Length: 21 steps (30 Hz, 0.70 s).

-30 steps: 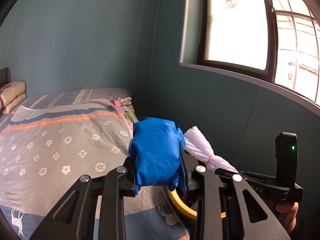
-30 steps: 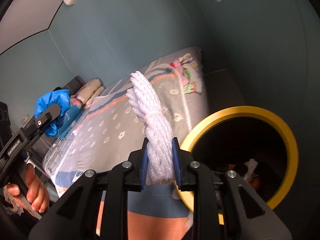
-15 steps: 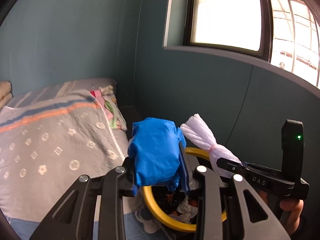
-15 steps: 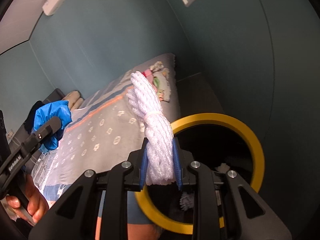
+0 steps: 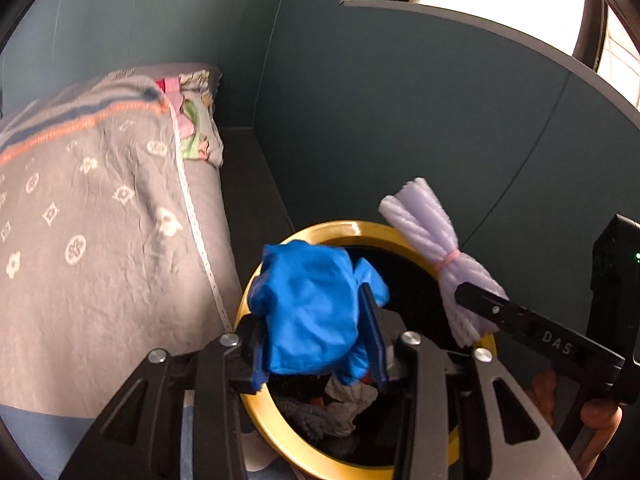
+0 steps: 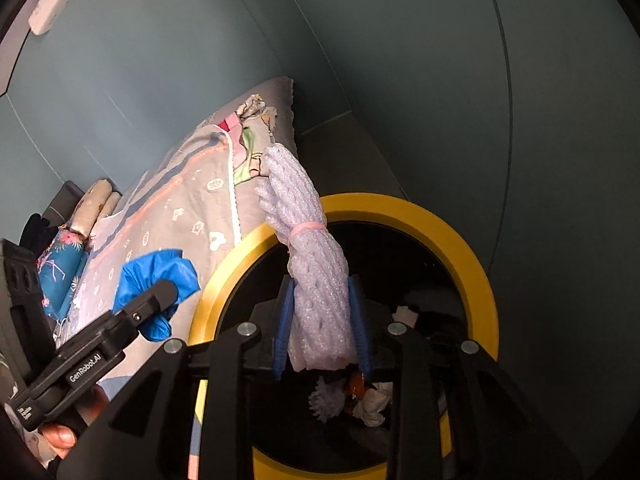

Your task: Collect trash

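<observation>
My left gripper [image 5: 316,344] is shut on a crumpled blue glove [image 5: 312,308] and holds it over the left part of the yellow-rimmed trash bin [image 5: 256,420]. My right gripper [image 6: 322,332] is shut on a white foam net bundle [image 6: 316,292] tied with a pink band, held above the bin's opening [image 6: 476,264]. The bundle [image 5: 440,252] and the right gripper also show in the left wrist view, the glove [image 6: 156,280] in the right wrist view. Crumpled paper and other trash [image 5: 340,404] lie inside the bin.
A bed with a grey patterned cover [image 5: 100,240] stands left of the bin, its edge touching the rim. A teal wall [image 5: 400,120] with a window ledge runs behind and right. A dark floor strip [image 5: 248,184] lies between bed and wall.
Both grippers have moved forward and down toward the bin with their loads. The bin opening now lies directly under both. Neither grip has changed.
</observation>
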Tool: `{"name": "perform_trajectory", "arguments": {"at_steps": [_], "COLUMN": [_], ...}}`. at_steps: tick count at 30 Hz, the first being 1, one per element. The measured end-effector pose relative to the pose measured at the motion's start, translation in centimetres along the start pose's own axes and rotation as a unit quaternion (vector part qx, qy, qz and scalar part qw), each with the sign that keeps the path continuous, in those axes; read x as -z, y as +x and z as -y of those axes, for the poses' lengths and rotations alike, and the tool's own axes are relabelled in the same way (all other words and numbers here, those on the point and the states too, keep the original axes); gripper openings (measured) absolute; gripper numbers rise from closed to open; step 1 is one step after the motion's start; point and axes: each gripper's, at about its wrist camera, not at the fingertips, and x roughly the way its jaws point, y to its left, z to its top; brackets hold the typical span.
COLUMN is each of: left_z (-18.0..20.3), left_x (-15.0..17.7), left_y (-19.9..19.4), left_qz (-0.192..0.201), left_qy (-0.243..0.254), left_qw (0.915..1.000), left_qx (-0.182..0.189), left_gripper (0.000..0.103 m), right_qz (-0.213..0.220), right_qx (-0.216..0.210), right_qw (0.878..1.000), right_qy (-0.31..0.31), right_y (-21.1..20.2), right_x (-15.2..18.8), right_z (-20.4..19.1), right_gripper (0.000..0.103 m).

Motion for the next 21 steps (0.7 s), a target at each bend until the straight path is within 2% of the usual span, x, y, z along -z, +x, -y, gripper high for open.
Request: {"name": "perform_trajectory", "arguments": {"at_steps": [3, 5, 6, 13, 21], "left_z": [-0.6, -1.3, -1.6, -3.5, -8.2], "left_x": [0.0, -0.1, -0.3, -0.6, 1.3], "left_y": [-0.1, -0.5, -0.6, -3.8, -9.5], "left_qz": [-0.001, 0.0, 0.001, 0.033, 0.071], "left_qy": [-0.01, -0.022, -0.028, -0.058, -0.083], "left_qw": [0.9999, 0.9997, 0.9996, 0.9977, 0.9924], "left_qx": [-0.007, -0.01, -0.01, -0.009, -0.058], "left_gripper": [0.051, 0.06, 0.066, 0.071, 0.071], "right_qz": [0.005, 0.004, 0.006, 0.024, 0.019], "right_qx": [0.016, 0.015, 0.023, 0.034, 0.022], "right_qw": [1.0, 1.0, 1.0, 0.999, 0.999], "right_qy": [0.0, 0.003, 0.002, -0.002, -0.038], "right_y": [-0.4, -0.2, -0.3, -2.1, -2.8], "right_x": [0.3, -0.1, 0.0, 0.0, 0.8], "right_z": [-0.1, -0.2, -0.2, -0.7, -4.2], "right_gripper": [0.031, 0.044, 0.046, 0.047, 0.05]}}
